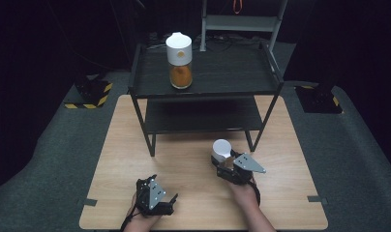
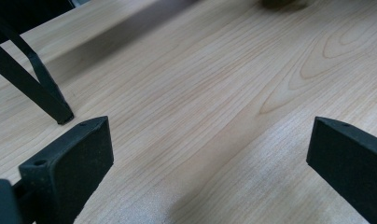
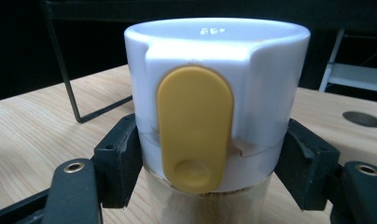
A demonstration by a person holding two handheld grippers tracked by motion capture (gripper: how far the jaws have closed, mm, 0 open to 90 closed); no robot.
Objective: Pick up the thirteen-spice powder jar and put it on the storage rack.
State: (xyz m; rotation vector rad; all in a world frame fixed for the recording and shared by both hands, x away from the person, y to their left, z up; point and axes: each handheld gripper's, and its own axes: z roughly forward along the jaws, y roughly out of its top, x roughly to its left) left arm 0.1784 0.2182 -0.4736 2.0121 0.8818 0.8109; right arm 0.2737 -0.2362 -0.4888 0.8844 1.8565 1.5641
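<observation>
White-lidded clear jar clamped by right gripper just under lid, before black rack. Probably light, smooth, slippery. Left gripper wide open, empty.

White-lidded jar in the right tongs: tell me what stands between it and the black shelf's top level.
Nothing visible lies in the open air between the white-lidded jar, clamped in the right tongs, and the top level of the black shelf. The shelf's front rail sits above it, and the orange-filled jar occupies the top's left part.
</observation>
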